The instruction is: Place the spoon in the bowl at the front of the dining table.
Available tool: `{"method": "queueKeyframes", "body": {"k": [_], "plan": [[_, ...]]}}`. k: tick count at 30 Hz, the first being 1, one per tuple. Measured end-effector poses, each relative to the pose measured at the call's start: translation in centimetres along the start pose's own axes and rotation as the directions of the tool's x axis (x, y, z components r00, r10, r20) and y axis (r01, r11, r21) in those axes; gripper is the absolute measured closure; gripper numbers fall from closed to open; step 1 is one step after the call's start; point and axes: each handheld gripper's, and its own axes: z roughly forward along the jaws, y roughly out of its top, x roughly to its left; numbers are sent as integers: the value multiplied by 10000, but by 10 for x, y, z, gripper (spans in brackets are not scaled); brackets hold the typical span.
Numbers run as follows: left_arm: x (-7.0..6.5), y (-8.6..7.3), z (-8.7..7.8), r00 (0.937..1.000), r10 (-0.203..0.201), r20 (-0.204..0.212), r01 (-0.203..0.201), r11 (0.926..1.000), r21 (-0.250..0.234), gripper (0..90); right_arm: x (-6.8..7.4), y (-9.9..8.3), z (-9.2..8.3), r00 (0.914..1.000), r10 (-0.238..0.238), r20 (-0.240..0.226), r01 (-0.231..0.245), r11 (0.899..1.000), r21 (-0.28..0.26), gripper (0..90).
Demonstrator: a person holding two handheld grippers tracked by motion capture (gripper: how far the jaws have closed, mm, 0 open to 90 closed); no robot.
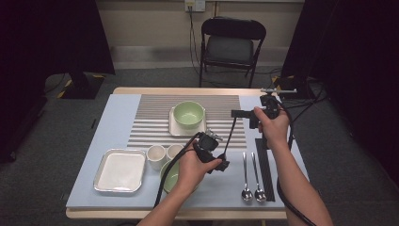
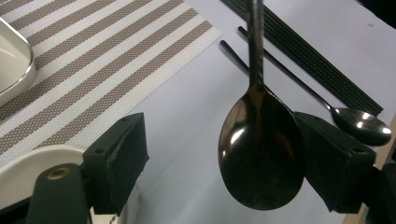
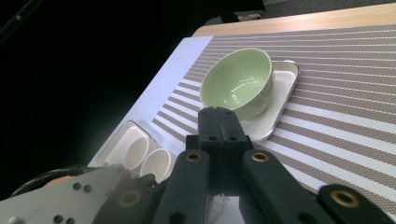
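My right gripper (image 1: pixel 237 113) has its jaws pressed together on the thin handle end of a long black glossy spoon (image 1: pixel 229 136), which hangs down from it over the pale blue table cover (image 1: pixel 117 113); in the right gripper view the two black pads meet flush and the handle itself is hidden between them. My left gripper (image 1: pixel 217 162) sits lower with its jaws spread, and in the left gripper view the spoon's dark bowl (image 2: pixel 260 147) hangs between them, close against one pad and well clear of the other; whether it touches that pad I cannot tell. Just beside it lie two silver metal spoons (image 1: pixel 252 181) and a bundle of black chopsticks (image 1: pixel 265 165), whose far ends run out of the left gripper view. A pale green bowl (image 1: pixel 171 176) near my left hand (image 1: pixel 190 172) is largely covered by my wrist. Two small white cups (image 1: pixel 164 153) and a white square tray (image 1: pixel 120 170) stand further left, and a second pale green ceramic bowl (image 3: pixel 238 84) rests on a white square plate (image 3: pixel 280 88) on the grey striped placemat (image 3: pixel 336 116). I can read no brand, label or writing on anything. A black folding chair (image 1: pixel 233 42) stands beyond the table, in dim surroundings.
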Motion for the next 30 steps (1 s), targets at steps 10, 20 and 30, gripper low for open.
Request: {"method": "queueKeyframes", "body": {"k": [10,20,30], "plan": [[6,2,-2,9996,-193,-199,190,9997,-142,202,-11,-3,-15,9990,437,-90,-440,9985,-322,900],[7,3,-8,9994,-140,319,151,9994,-325,198,-16,-2,-20,9981,622,-46,-624,9949,-797,900],[7,7,-23,9979,-64,652,106,9979,-638,175,-23,-4,-26,9970,751,160,-735,9937,-848,900]]}}
